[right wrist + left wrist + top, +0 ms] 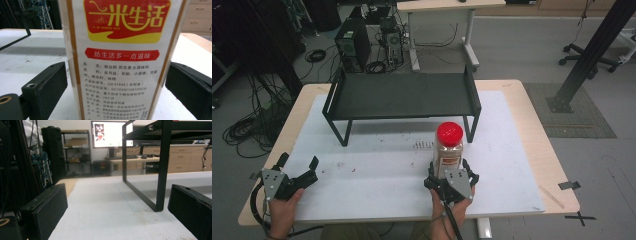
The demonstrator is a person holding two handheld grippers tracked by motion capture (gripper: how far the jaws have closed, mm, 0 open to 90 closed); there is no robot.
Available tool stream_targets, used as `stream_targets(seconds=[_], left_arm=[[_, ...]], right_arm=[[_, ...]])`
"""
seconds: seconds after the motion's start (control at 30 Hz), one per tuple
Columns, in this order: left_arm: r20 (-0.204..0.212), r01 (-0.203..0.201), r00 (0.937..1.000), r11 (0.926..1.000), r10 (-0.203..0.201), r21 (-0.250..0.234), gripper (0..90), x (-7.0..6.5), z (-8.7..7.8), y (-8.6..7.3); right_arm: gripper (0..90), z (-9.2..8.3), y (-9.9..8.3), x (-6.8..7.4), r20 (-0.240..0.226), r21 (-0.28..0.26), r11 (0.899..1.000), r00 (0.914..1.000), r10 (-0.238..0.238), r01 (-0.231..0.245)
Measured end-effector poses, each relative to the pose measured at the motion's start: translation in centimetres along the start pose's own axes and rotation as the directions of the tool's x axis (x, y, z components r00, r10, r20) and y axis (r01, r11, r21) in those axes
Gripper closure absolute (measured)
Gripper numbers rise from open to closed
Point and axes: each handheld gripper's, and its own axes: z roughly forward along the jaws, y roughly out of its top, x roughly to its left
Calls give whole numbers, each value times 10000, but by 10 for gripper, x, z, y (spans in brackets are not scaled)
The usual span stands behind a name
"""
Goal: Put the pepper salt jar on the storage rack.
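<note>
Left hand-held gripper (298,169) sits at roughly 8 o'clock on the worktop (522,165), jaws spread wide with nothing between them – in the left gripper view there is only bare white surface and a leg of the black shelf rack (402,95) ahead. The rack stands at 12 o'clock, top tier bare. Right hand-held gripper (451,172) is at about 5 o'clock, jaws wide and flanking the seasoning jar (448,150), which stands upright on the worktop in front of the rack's right leg, red cap (449,133) on. In the right gripper view a slim gap shows between the left pad and the jar wall; the right pad is near or just touching – not a firm grip yet. Risk, as I judge it: uneven closing shoves the tall jar sideways and tips it; a low grip on the slick label could let it swing or slip when lifted, or clip the rack leg.
</note>
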Motion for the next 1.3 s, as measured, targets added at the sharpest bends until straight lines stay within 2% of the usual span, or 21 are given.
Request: stream_targets(seconds=[0.33,0.8,0.9,1.07,1.3], left_arm=[[7,4,10000,10000,-4,5,29,0,0,0],[7,4,10000,10000,-4,14,29,0,0,0],[2,4,10000,10000,-4,19,29,0,0,0],[0,5,10000,10000,-5,19,29,0,0,0],[-1,11,10000,10000,-11,21,29,0,0,0]], right_arm=[[50,15,0,2,76,-27,10000,10000,-9,9],[64,26,0,3,259,-244,9997,9997,-23,29],[79,28,0,2,280,-317,9995,9996,-4,13],[172,30,0,4,214,-505,9987,9998,5,6],[225,29,-2,3,280,-757,9971,9995,137,-116]])
